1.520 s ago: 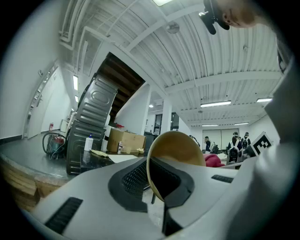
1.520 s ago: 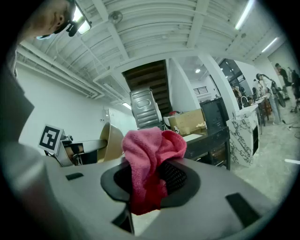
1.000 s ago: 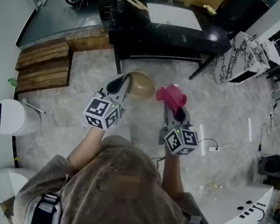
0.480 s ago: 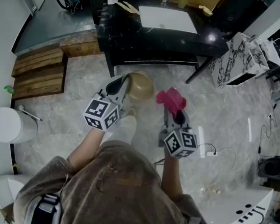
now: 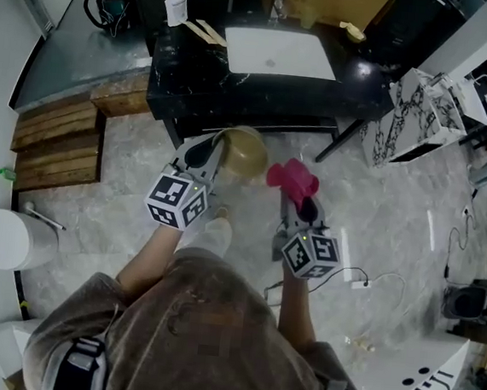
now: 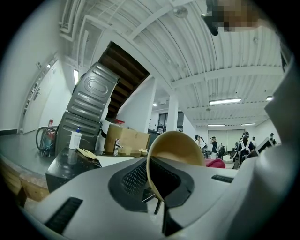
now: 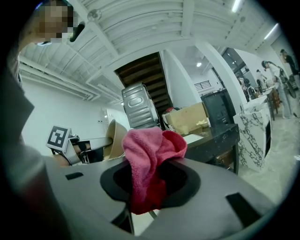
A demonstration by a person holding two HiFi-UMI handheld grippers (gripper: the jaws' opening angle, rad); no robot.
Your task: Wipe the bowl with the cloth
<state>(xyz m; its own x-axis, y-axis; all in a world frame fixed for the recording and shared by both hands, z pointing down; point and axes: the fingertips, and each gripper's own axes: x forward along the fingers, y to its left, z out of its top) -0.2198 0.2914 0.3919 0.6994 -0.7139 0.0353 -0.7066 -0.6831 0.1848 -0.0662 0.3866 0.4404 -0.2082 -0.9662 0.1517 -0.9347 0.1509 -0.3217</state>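
Observation:
A tan bowl [image 5: 245, 151] hangs in the air in front of the black table, held by its rim in my left gripper [image 5: 216, 155], which is shut on it. In the left gripper view the bowl [image 6: 174, 149] stands on edge between the jaws, its hollow facing right. My right gripper [image 5: 293, 191] is shut on a bunched pink cloth [image 5: 291, 177], a short gap to the right of the bowl. In the right gripper view the cloth [image 7: 151, 161] sticks up from the jaws, and the bowl [image 7: 116, 139] shows to its left.
A black table [image 5: 187, 69] stands just ahead with a white board [image 5: 279, 53], a bottle [image 5: 176, 8] and wooden sticks [image 5: 208, 32] on it. Wooden pallets [image 5: 56, 137] lie left. A white bin [image 5: 12, 240] stands lower left. A marbled box [image 5: 418, 117] is at right.
The person has stepped closer to the black table. Both grippers keep their hold, and the cloth has stayed a short gap from the bowl.

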